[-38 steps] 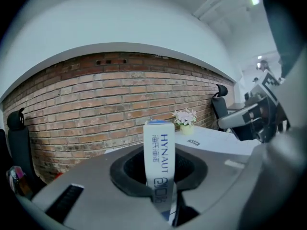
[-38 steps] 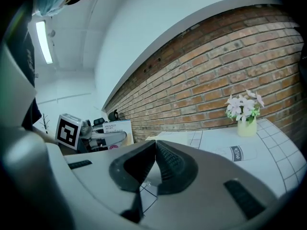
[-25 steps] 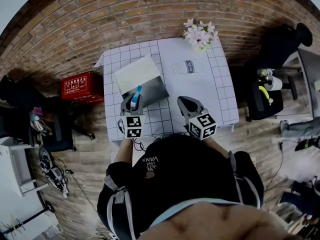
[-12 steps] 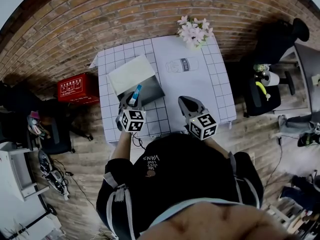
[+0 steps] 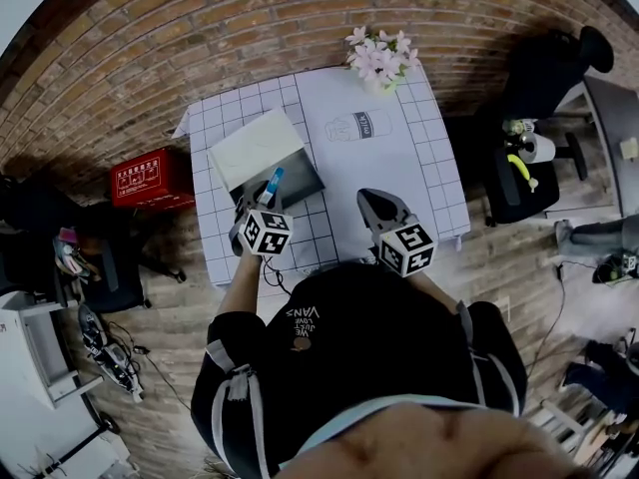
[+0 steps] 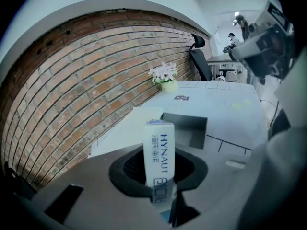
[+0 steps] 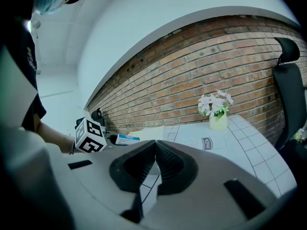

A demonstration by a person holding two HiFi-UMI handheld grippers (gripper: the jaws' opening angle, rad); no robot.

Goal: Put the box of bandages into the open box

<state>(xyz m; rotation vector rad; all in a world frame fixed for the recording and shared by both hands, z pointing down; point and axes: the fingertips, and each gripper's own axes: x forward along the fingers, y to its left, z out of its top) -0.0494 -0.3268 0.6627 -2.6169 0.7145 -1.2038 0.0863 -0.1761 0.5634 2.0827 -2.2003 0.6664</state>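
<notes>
Where a brick wall [image 5: 200, 38] curves across the top, a gridded counter [image 5: 429, 168] fills the centre with an open box [image 5: 262, 156] at its left; left tongs [image 5: 262, 203] grip the bandage box [image 5: 273, 183] at that box's lower edge, right tongs [image 5: 369, 204] closed, empty.

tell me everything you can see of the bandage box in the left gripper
The bandage box is a slim white cardboard carton with blue lettering down its narrow face and a blue end. It looks closed and undented. The left hand-held gripper is shut on its lower part, so most of its length sticks out beyond the jaws. In the head view it hangs in the air over the near edge of the open box; only the gripper touches it.
</notes>
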